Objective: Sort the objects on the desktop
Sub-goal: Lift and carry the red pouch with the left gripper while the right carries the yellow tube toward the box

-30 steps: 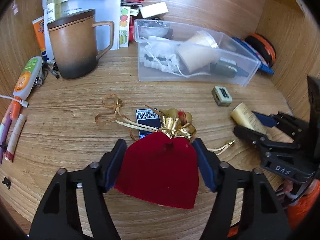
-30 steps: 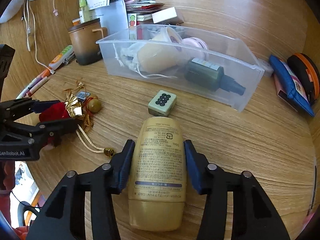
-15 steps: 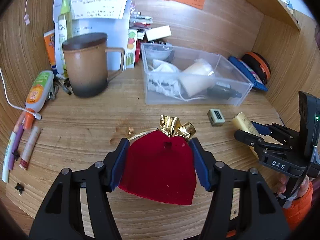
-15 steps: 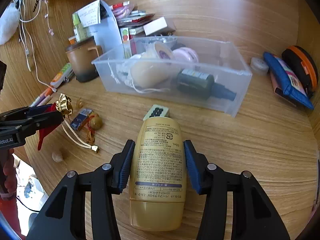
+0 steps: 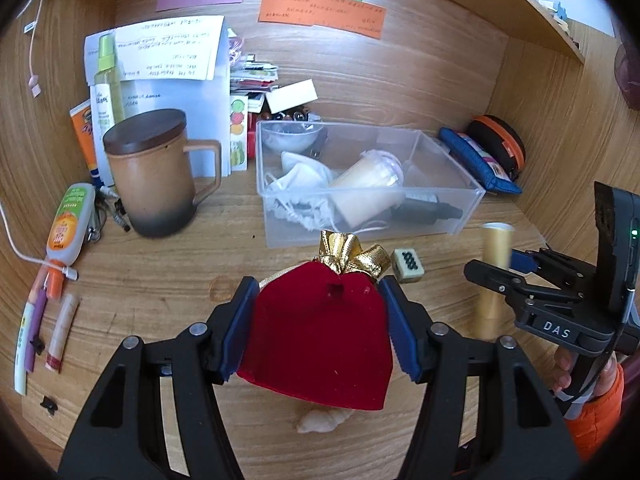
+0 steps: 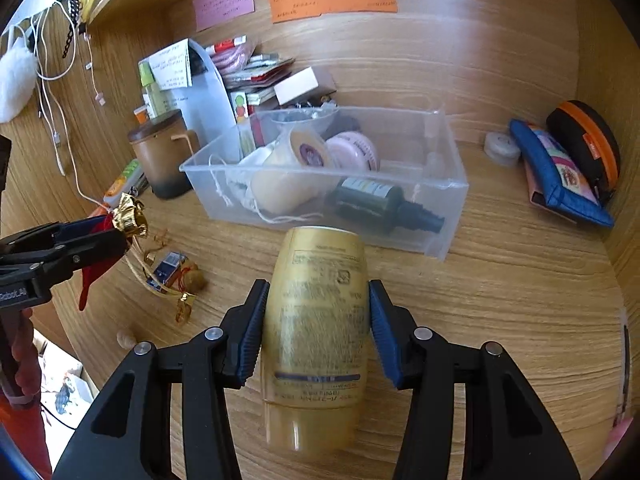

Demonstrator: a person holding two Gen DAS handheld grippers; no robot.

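My left gripper (image 5: 318, 286) is shut on a red velvet pouch (image 5: 320, 340) with a gold-tied neck, held above the desk. In the right wrist view the pouch's gold cords (image 6: 160, 280) hang down from that gripper (image 6: 100, 236). My right gripper (image 6: 318, 286) holds a gold lotion bottle (image 6: 320, 320) clear of the desk, its jaws closing tighter on it. A clear plastic bin (image 5: 360, 236) stands behind both, holding a mask, a cream jar and a dark dropper bottle. A mahjong tile (image 5: 407, 266) lies in front of the bin.
A lidded brown mug (image 5: 156, 184), papers, a tube (image 5: 68, 220) and pens crowd the left. A blue pouch (image 5: 476, 160) and an orange-rimmed case (image 5: 496, 148) sit at the right wall. A barcode card (image 6: 168, 266) and a brown bead (image 6: 196, 280) lie on the desk.
Both grippers rose with their loads. The pouch came off the desk, leaving the card and bead behind. The bottle lifted too, and more of the back wall shows.
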